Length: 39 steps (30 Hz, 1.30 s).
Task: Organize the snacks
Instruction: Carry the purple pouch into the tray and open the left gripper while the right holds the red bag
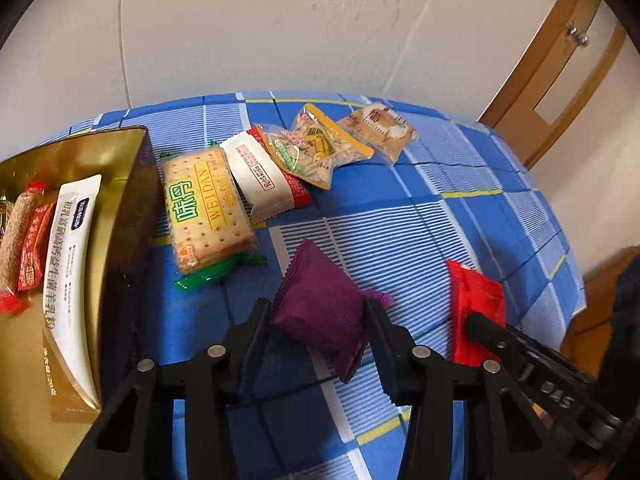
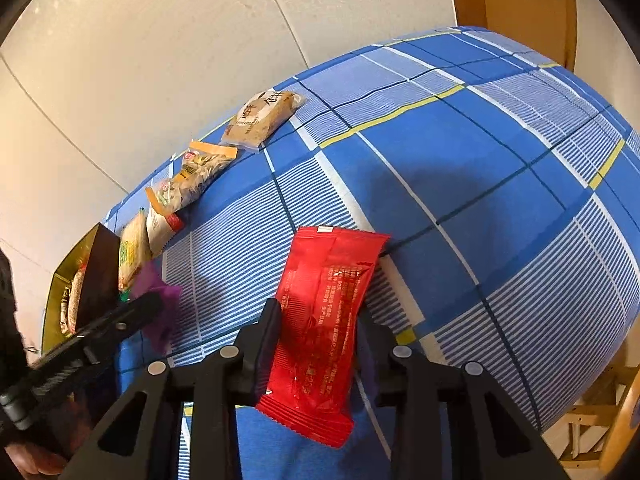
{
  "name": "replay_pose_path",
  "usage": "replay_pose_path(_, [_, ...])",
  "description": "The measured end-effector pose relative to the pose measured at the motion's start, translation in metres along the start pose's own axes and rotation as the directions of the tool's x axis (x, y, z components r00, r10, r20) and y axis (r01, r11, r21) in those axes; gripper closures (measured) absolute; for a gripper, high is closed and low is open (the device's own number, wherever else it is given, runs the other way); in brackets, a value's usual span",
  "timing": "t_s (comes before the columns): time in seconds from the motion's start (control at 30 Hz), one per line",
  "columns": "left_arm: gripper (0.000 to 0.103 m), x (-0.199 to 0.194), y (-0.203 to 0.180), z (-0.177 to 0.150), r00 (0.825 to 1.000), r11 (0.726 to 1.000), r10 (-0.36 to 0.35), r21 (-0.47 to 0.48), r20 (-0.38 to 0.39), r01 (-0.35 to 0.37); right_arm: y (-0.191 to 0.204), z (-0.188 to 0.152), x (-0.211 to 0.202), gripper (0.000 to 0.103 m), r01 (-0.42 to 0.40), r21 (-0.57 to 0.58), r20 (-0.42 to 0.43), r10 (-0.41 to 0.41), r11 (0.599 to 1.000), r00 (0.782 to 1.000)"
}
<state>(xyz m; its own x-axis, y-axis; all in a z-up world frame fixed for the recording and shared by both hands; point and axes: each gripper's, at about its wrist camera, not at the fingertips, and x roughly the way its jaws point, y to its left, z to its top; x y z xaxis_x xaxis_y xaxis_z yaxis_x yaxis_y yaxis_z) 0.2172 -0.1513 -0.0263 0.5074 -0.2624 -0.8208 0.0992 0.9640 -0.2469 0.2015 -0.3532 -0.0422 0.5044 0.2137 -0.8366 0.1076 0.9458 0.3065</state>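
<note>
Matte blk left gripper (image 1: 318, 312), silver pivot pins, right gripper (image 2: 318, 314) alike

We see a soft purple foil packet (image 1: 320, 312) with a fine woven texture, and a glossy red plastic wrapper (image 2: 324, 320) printed with small darker red text. Under them lies a blue checked cloth (image 1: 420, 208) crossed by white stripes, thin dark lines and short yellow bars. The shiny gold tin tray (image 1: 116, 152) shows dark outer walls. A tan cracker pack (image 1: 208, 208) carries green lettering and green crimped ends; beside it sits a white-and-red wrapped bar (image 1: 264, 176).
</note>
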Motion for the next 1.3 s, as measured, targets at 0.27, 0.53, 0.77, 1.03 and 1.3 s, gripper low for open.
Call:
replay_pose_path(0.27, [0.055,-0.047,0.014,0.001,0.996,0.999,-0.039,0.029,0.083,0.037,0.002,-0.001,0.0,0.067,0.009,-0.006,0.012,-0.009,1.0,1.0])
replay_pose_path(0.53, [0.055,-0.08,0.063,-0.001,0.997,0.999,0.005,0.032,0.082,-0.008,0.004,-0.001,0.001,0.067,0.018,-0.009,0.027,-0.018,1.0,0.999])
replay_pose_path(0.77, [0.055,-0.102,0.114,-0.011,0.992,0.998,0.06,0.022,0.108,-0.062,0.008,-0.003,0.0,0.067,0.037,-0.031,0.038,-0.036,0.999,0.999])
replay_pose_path(1.03, [0.055,-0.105,0.171,-0.023,0.993,0.994,0.1,-0.044,0.067,-0.097,0.011,-0.003,0.001,0.067,0.056,-0.032,0.057,-0.054,0.998,0.997])
replay_pose_path(1.3, [0.055,-0.102,0.208,-0.03,0.991,0.988,0.135,-0.083,0.02,-0.133,0.013,-0.003,0.002,0.067,0.063,-0.034,0.069,-0.061,0.997,0.996])
